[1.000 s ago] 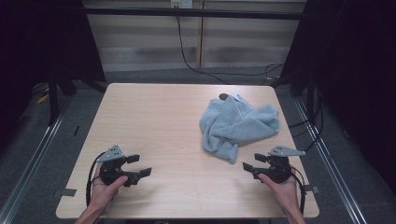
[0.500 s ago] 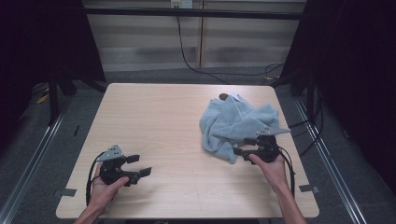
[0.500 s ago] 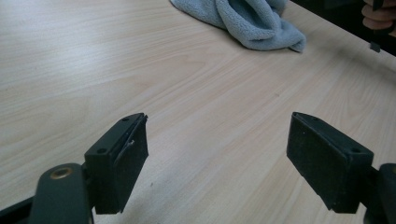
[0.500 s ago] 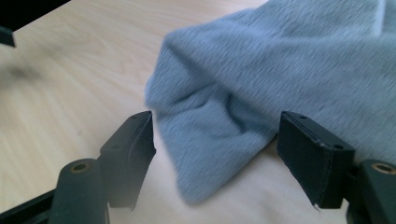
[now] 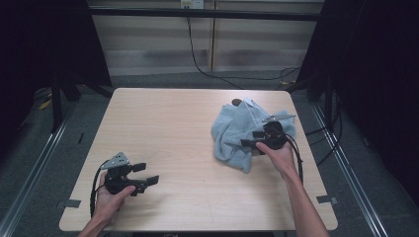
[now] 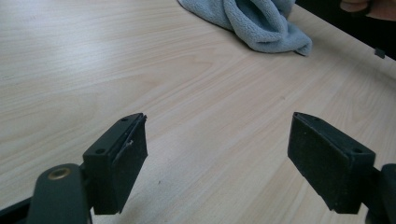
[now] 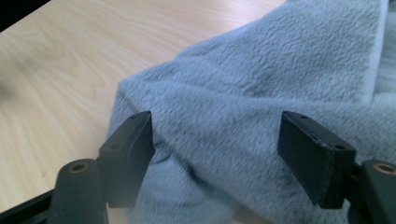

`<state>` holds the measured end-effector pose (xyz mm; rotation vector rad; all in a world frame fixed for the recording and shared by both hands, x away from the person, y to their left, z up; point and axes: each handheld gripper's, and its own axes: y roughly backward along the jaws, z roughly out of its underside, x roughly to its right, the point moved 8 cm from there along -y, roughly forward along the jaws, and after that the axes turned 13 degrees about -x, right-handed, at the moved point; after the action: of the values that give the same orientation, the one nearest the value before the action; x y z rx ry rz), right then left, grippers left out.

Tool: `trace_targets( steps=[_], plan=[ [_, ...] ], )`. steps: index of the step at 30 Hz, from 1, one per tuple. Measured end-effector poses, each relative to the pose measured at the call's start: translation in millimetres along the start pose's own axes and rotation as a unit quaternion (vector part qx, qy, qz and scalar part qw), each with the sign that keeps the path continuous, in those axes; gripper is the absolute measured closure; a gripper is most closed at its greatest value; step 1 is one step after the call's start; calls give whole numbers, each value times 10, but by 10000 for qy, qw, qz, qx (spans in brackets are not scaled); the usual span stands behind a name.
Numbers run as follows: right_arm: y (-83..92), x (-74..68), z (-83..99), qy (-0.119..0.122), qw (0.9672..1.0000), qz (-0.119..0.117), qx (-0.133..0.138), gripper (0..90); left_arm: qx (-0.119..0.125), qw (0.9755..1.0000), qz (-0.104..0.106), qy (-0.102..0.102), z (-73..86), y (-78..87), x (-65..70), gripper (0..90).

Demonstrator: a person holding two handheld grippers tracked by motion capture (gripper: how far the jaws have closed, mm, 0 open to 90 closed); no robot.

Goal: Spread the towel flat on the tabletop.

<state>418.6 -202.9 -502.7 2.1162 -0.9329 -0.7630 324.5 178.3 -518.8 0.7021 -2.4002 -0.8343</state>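
Towel: the light blue towel (image 5: pixel 242 133) lies crumpled in a heap on the right half of the wooden table (image 5: pixel 188 123), nearer the far right corner; one fold trails toward the near edge.
Right gripper: my right gripper (image 5: pixel 254 139) is over the heap with its jaws spread wide and nothing pinched; in the right gripper view (image 7: pixel 215 154) a raised ridge of terry runs between the two black pads.
Left gripper: my left gripper (image 5: pixel 146 174) sits low near the near left corner, jaws apart and empty; the left gripper view (image 6: pixel 215 158) looks across bare wood toward the towel (image 6: pixel 254 23).
Step, as I judge it: about to pinch a fold with the right gripper, probably to lift or spread the cloth.
Risk, thick grab: the heap is layered, so closing here could catch several folds at once and lift the whole bundle instead of one edge.
Risk, slip: if the pads close only on the crest of the ridge, the soft pile may slide out once I pull.
Risk, drag: pulling right could carry cloth over the right edge, which is near the heap.
Unclear item: a small dark object (image 5: pixel 236 102) sits at the towel's far edge; I cannot tell what it is.
Open room: the centre and left of the table are bare, so spreading leftward looks safest.
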Motion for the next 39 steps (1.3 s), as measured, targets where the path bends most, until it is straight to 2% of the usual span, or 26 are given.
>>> trace_targets(
  steps=[3, 4, 5, 7, 8, 10, 12, 15, 16, 17, 19, 21, 25, 27, 28, 32, 35, 37, 39],
  plan=[
    [-70, 57, -50, -34, 9999, 120, -42, 267, 23, 10000, 0, 29, -4, -2, -9, 190],
    [-171, 105, -34, -24, 9996, 174, -211, 251, 9, 10000, 10, 16, 1, -7, -12, 220],
    [-222, 118, -19, -40, 9996, 148, -240, 233, -12, 10000, -3, -3, 7, -12, -14, 233],
    [-267, 120, -6, -41, 9998, 93, -193, 219, -26, 10000, 2, -56, 9, -13, -3, 226],
    [-316, 113, 15, -98, 9999, 89, -69, 223, -34, 10000, 3, -71, 10, -10, 1, 225],
    [-405, 89, 87, 22, 9995, 272, -149, 243, -44, 10000, 12, -76, 12, -17, 7, 221],
    [-444, 69, 148, 94, 9988, 456, -122, 279, -59, 9999, -1, -85, 13, -32, 8, 214],
    [-432, 61, 191, 151, 9980, 569, -236, 439, -64, 9999, 5, -77, 11, -41, 17, 204],
    [-424, 58, 195, 162, 9979, 586, -224, 536, -30, 10000, 22, -81, 5, -39, 23, 201],
    [-418, 50, 218, 187, 9978, 588, -228, 558, -1, 10000, 48, -79, -1, -35, 34, 201],
    [-417, -9, 252, 165, 9995, 242, -72, 640, 11, 9999, 58, -104, -3, -24, 34, 201],
    [-416, -59, 283, 128, 9999, 55, -5, 683, 51, 9999, 72, -75, -9, -23, 29, 202],
    [-433, -190, 303, 301, 9995, 36, -57, 686, -32, 10000, 56, -66, 1, -43, 15, 203],
    [-449, -318, 337, 385, 9992, -97, -43, 686, -30, 10000, 29, -82, 3, -36, 20, 203],
    [-449, -318, 337, 385, 9992, -97, -43, 686, -28, 10000, 33, -83, 2, -32, 24, 203],
    [-473, -535, 394, 557, 9981, -279, -9, 685, -31, 10000, 2, -88, 2, -38, 16, 203],
    [-498, -717, 429, 743, 9962, -449, -33, 685, 6, 10000, -11, -66, -8, -36, 14, 209],
    [-524, -828, 438, 859, 9953, -454, -48, 684, 25, 10000, -17, -61, -15, -31, 14, 209],
    [-554, -919, 443, 881, 9943, -607, -1, 685, 45, 10000, -21, -57, -17, -21, 15, 209]
  ],
)
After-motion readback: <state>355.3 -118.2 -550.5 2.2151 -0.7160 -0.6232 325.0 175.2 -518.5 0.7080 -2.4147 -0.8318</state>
